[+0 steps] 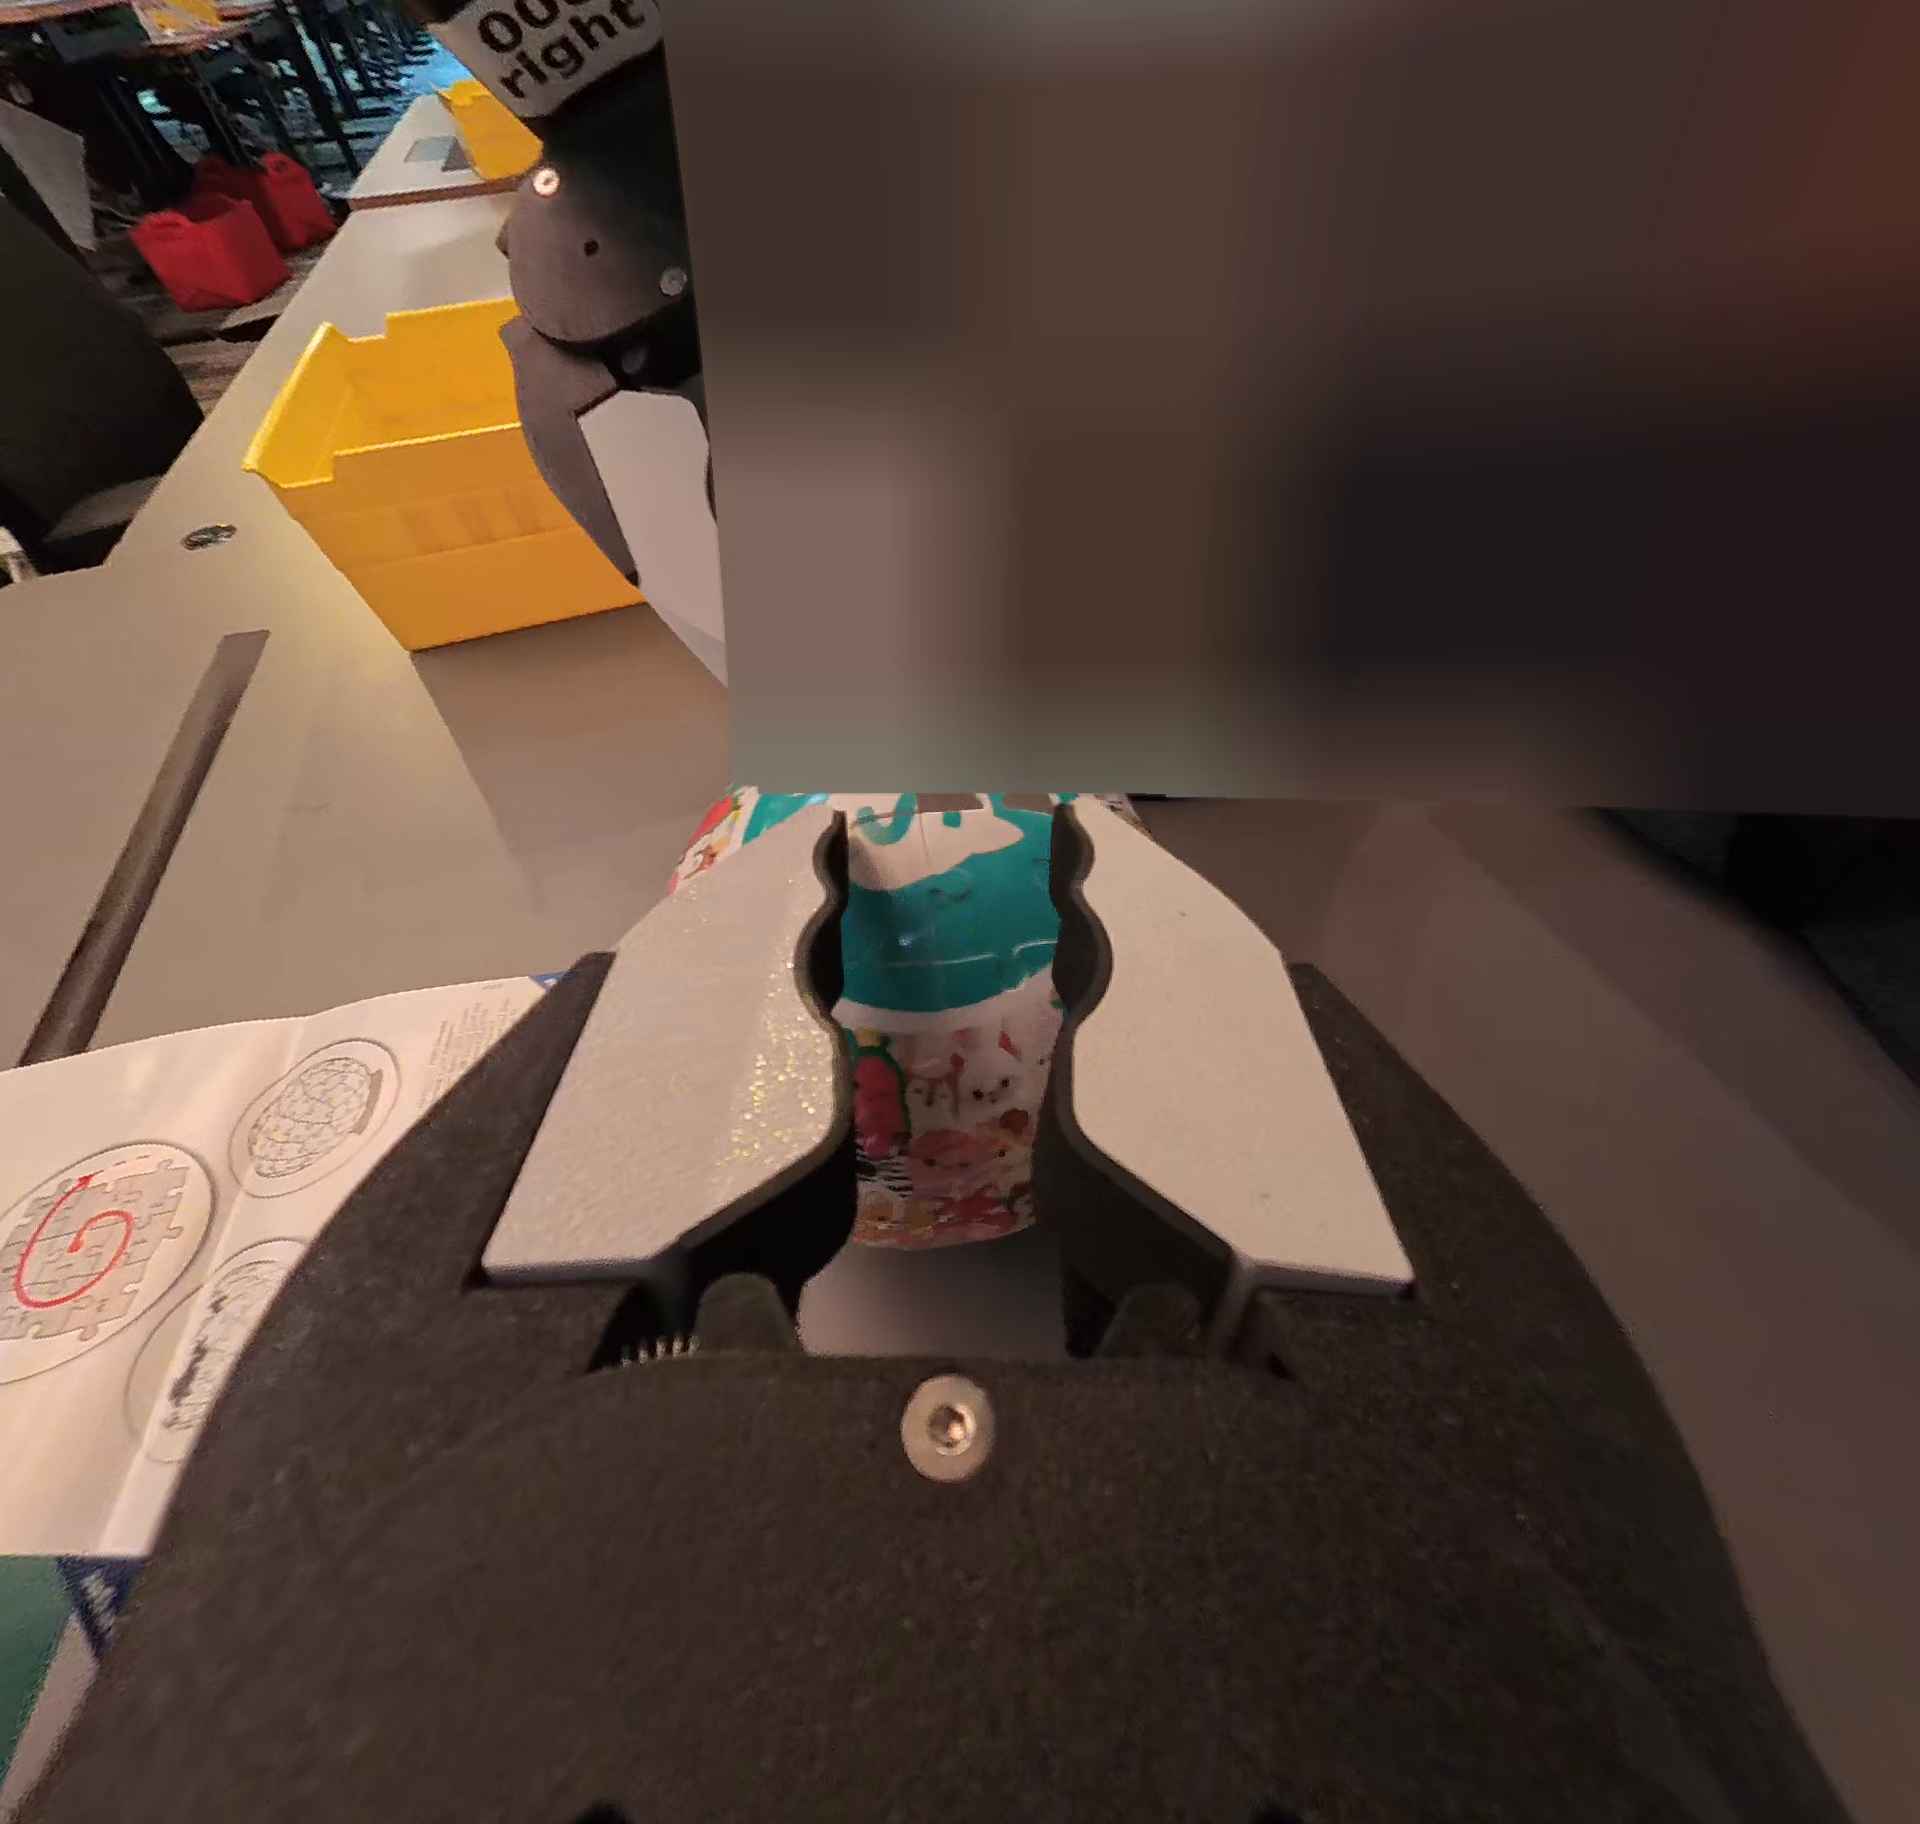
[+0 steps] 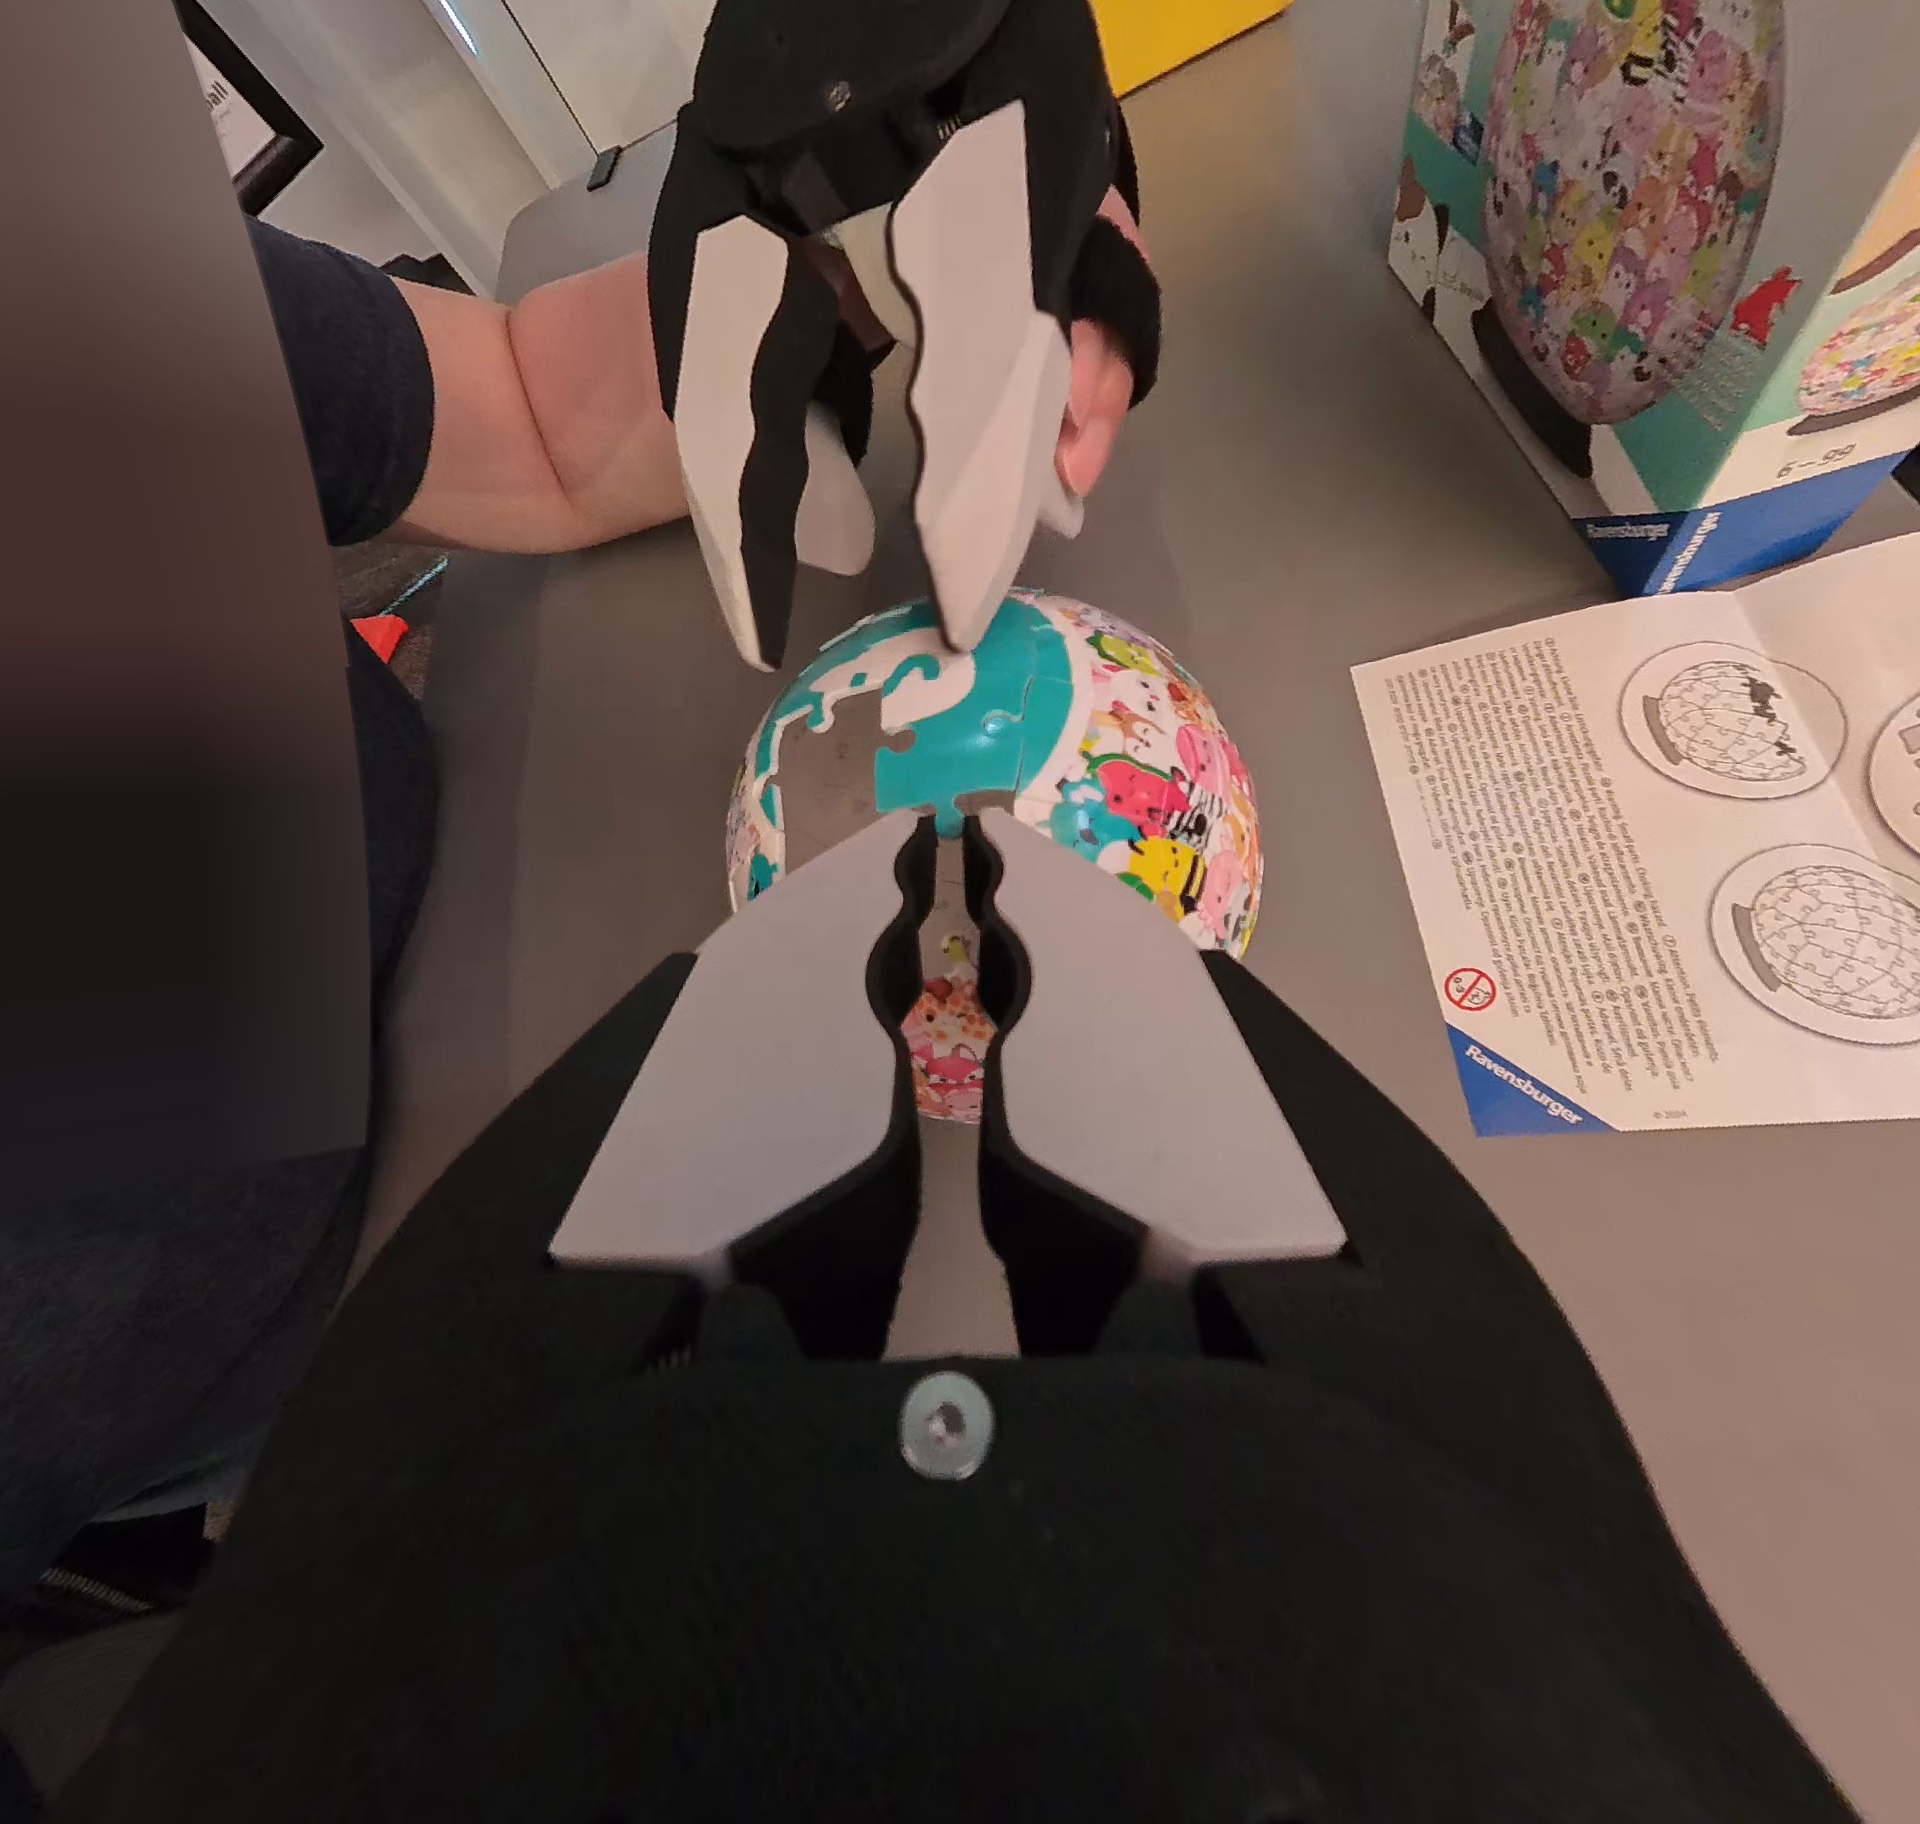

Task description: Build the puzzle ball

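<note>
The puzzle ball (image 2: 1132,766), printed with colourful cartoon animals and a teal and white top, sits on the grey table (image 2: 1351,1359). A grey gap (image 2: 831,761) shows in its top. My left gripper (image 2: 862,642) points down with its jaws partly apart, both tips resting on the ball's top. In the left wrist view the ball (image 1: 945,1078) shows between the left gripper's (image 1: 945,829) fingers. My right gripper (image 2: 940,824) is nearly shut on a small teal puzzle piece (image 2: 951,818) at the near edge of the gap. One of its fingers (image 1: 577,465) shows in the left wrist view.
A yellow bin (image 1: 436,517) stands behind the ball on the table. The folded instruction sheet (image 2: 1662,839) and the puzzle box (image 2: 1662,216) lie to the right. A person's forearm (image 2: 540,403) reaches in from the left. Red bags (image 1: 208,247) sit on the floor beyond. The tips of one gripper are about 4 cm away from the tips of the other.
</note>
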A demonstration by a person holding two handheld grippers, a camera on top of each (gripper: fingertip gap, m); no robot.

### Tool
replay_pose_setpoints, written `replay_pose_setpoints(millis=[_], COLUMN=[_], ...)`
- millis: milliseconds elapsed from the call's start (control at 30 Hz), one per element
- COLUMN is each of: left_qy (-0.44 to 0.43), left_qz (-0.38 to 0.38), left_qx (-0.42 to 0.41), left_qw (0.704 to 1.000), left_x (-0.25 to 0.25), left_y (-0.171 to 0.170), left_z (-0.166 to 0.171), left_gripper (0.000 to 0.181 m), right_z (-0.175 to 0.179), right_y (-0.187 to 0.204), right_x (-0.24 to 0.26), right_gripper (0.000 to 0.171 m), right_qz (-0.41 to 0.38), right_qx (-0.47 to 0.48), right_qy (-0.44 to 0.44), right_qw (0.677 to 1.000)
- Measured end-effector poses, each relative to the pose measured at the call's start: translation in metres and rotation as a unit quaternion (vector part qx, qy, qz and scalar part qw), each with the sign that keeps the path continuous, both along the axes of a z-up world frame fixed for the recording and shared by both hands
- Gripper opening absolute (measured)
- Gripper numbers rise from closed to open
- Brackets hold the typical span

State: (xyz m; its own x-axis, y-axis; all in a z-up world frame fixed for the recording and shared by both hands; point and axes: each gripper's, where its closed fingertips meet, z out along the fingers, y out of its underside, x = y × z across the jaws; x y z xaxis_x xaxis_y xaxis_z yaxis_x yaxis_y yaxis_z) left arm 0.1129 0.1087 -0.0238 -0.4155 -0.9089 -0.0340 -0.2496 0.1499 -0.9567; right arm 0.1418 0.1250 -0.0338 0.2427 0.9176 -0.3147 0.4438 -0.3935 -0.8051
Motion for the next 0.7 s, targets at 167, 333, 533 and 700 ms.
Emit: replay_pose_setpoints(millis=[167,333,533,700], left_qy=[-0.013,0.016,0.031,0.043], left_qz=[0.011,-0.001,-0.016,-0.036], left_qx=[0.007,-0.002,-0.016,-0.010], left_qw=[1.000,1.000,0.999,0.998], left_x=[0.002,0.010,0.011,0.011], left_y=[0.004,0.005,0.005,0.002], left_z=[0.007,0.003,0.001,0.003], left_gripper=[0.037,0.043,0.043,0.037], right_z=[0.000,0.000,0.000,0.000], right_y=[0.000,0.000,-0.001,-0.001], right_x=[0.000,0.000,0.000,0.000], right_gripper=[0.006,0.006,0.006,0.006], right_qz=[0.000,-0.002,-0.002,-0.002], right_qx=[0.000,-0.002,-0.005,-0.003], right_qy=[-0.001,0.000,0.000,-0.002], right_qw=[1.000,1.000,1.000,1.000])
